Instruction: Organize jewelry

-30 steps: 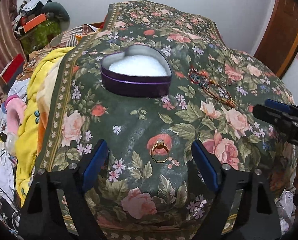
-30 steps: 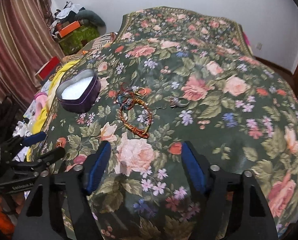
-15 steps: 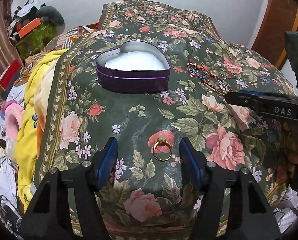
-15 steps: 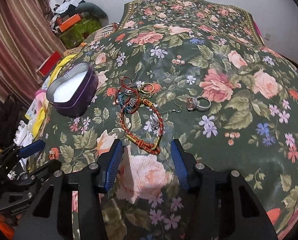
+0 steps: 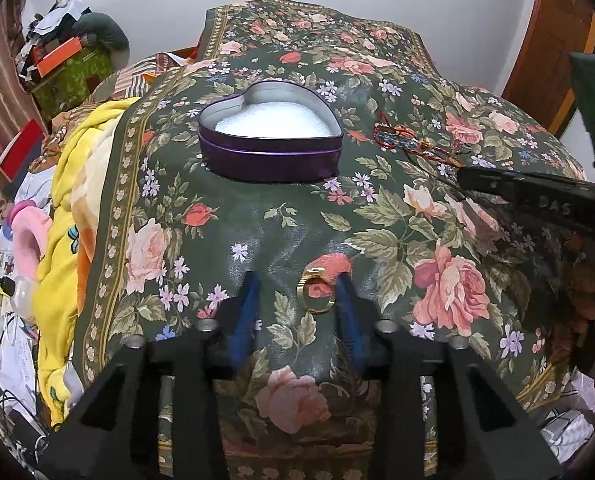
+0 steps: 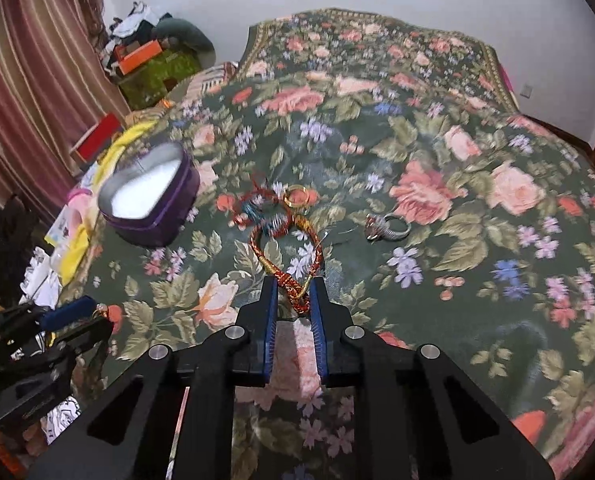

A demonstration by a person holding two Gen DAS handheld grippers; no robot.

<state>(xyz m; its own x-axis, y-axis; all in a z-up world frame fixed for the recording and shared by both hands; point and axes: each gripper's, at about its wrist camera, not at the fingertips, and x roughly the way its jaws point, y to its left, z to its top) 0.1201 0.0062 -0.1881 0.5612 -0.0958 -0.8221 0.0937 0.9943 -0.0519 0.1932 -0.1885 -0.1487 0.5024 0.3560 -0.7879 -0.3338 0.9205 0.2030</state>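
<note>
On dark green floral bedspread (image 5: 281, 236): one purple heart-shaped tin (image 5: 271, 148), lidless, white padding inside, taken as landmark. Nearer the camera than the tin, one gold ring (image 5: 315, 290), lying between the blue-padded fingers of the left gripper (image 5: 295, 292); jaws have just been closing, the right-hand pad at the ring's edge, the other pad clear of it, so no grip as yet. Right of the tin, one red-and-gold braided cord bracelet (image 6: 283, 256) with tangled trinkets at its far end; right gripper (image 6: 293, 294) has just been closing and clasps the bracelet's knotted near end. Farther right of the tin, one silver ring with a red stone (image 6: 385, 230). Just behind the tangle, one plain gold hoop (image 6: 297, 196).
</note>
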